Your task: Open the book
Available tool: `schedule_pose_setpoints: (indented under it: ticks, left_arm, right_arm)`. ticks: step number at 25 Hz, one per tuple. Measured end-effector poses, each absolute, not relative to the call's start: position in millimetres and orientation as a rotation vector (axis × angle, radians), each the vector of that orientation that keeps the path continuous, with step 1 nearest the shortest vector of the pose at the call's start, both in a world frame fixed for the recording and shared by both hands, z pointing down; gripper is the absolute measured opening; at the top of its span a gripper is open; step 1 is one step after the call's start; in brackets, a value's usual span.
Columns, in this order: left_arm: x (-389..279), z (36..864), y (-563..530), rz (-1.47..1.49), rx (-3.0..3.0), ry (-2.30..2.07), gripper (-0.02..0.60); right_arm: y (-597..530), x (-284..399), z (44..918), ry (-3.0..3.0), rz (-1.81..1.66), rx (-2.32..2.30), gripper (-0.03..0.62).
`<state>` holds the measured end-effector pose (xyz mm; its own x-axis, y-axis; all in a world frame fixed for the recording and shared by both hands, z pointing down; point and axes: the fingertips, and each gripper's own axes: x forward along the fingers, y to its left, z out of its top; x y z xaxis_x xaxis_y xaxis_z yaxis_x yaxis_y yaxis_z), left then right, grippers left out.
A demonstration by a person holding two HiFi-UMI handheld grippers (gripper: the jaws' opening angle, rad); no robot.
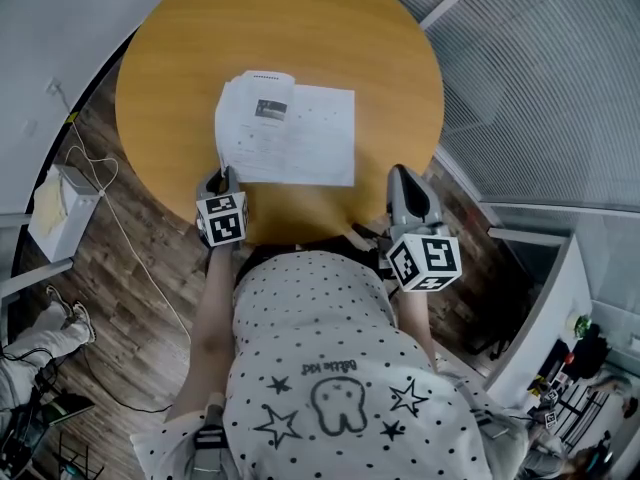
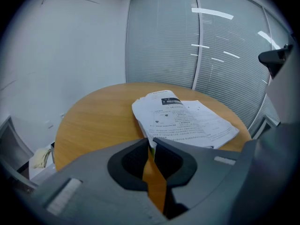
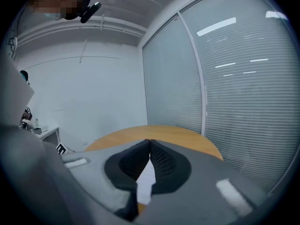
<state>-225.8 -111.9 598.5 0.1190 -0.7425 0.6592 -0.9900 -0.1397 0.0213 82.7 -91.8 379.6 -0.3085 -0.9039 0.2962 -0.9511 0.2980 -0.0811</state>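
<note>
Just one book (image 1: 290, 133), one round table (image 1: 180, 58), plus two grippers: left gripper (image 1: 224, 174) and right gripper (image 1: 401, 172).

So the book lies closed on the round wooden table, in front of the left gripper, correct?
No: the book lies open, printed pages up, as the head view shows. The rest holds: it is on the round wooden table, in front of the left gripper.

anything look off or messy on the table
The book lies open on the table, but its left-hand pages hump up in a curl instead of lying flat. Nothing looks spilled or torn.
</note>
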Motion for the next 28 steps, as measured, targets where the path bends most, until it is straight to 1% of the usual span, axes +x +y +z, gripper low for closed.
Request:
schedule_pose_setpoints:
  ticks: [13, 28]
  left_arm:
    - [-223, 631, -113, 0.883, 1.964, -1.566, 0.047]
    - [-221, 636, -113, 0.903, 1.971, -1.559, 0.049]
  right_arm:
    - [-84, 90, 384, -2.321, 0.379, 1.786, 0.005]
    - [-91, 81, 386, -2.339, 0.385, 1.776, 0.005]
